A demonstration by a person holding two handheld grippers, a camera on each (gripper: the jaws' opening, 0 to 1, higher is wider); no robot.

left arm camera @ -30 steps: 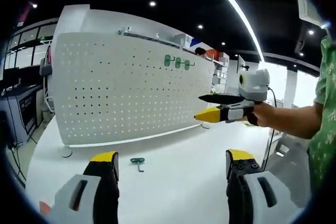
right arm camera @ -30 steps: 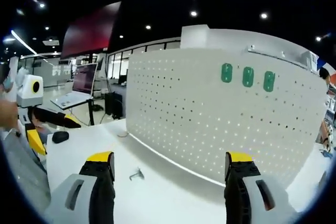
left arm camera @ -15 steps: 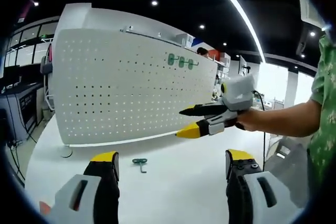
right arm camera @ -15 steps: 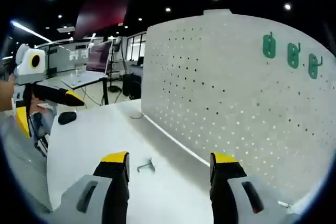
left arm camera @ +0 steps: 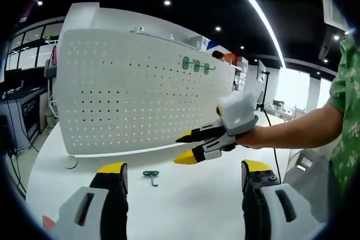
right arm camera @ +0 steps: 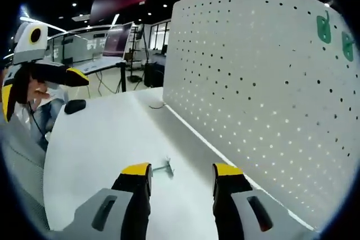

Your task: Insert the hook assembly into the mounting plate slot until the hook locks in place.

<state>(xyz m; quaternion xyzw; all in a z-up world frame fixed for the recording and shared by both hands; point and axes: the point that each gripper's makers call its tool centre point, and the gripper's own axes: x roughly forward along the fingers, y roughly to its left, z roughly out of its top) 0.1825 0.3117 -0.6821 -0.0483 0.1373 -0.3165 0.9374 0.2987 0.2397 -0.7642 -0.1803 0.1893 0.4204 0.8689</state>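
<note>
A small green hook [left arm camera: 150, 176] lies loose on the white table [left arm camera: 185, 206], in front of the upright white pegboard [left arm camera: 140, 94]. Three green hooks [left arm camera: 196, 65] hang high on the board. My right gripper [left arm camera: 179, 150] reaches in from the right, open, its yellow tips a little above and to the right of the loose hook. In the right gripper view the hook [right arm camera: 164, 168] lies just ahead between my right gripper's [right arm camera: 181, 170] narrowed open jaws, with the pegboard [right arm camera: 270, 82] on the right. My left gripper [left arm camera: 184, 168] is open and holds nothing.
A person's arm in a green sleeve [left arm camera: 343, 116] holds the right gripper. The left gripper [right arm camera: 42, 91] shows at the far left. A black mouse [right arm camera: 75, 105] and a thin cable [right arm camera: 156, 105] lie on the table's far side. Desks with screens stand behind.
My right gripper has come down and forward toward the loose hook, and its jaws have narrowed. The left gripper has stayed put.
</note>
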